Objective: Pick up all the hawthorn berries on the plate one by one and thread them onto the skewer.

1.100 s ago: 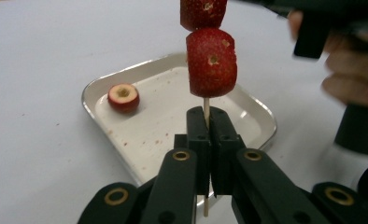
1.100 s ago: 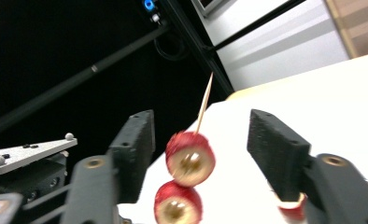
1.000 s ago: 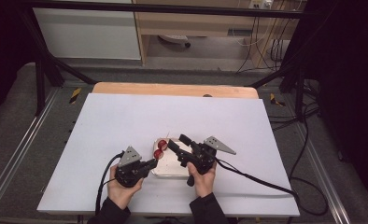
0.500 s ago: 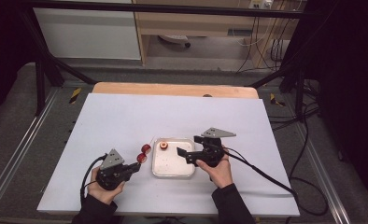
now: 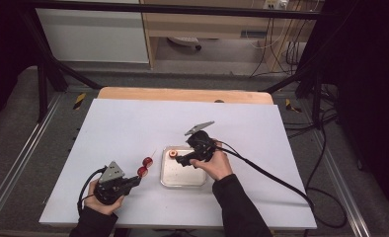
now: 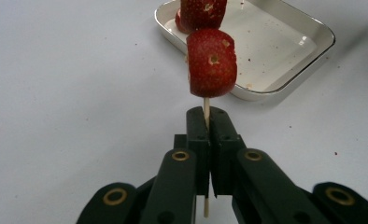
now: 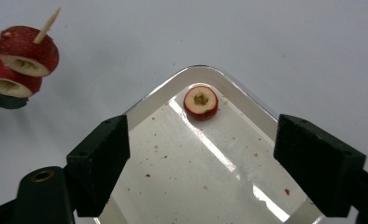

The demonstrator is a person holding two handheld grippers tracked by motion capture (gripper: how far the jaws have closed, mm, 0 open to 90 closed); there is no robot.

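High view: left gripper sits at lower left of the frame, over the white table, held by the left hand. Its jaws are pressed together on a thin wooden skewer; in the left gripper view the stick runs up from between the closed pads at centre frame. Two red fruit slices are threaded on the skewer, one above the other, the nearer one just above the jaw tips. In the high view the skewered slices lie left of the tray, the skewer tip pointing toward upper right.

Metal tray at centre of the high view, bare but for crumbs and one loose fruit slice. In the right gripper view that slice lies flat near the tray's far corner, cored hole facing up, upper centre of frame.

Right gripper held by the right hand over the tray's upper edge. Jaws spread wide, just now narrowing slightly, nothing between the pads; the loose slice lies ahead of them, apart. Whether the jaw tips touch the tray is unclear from above.
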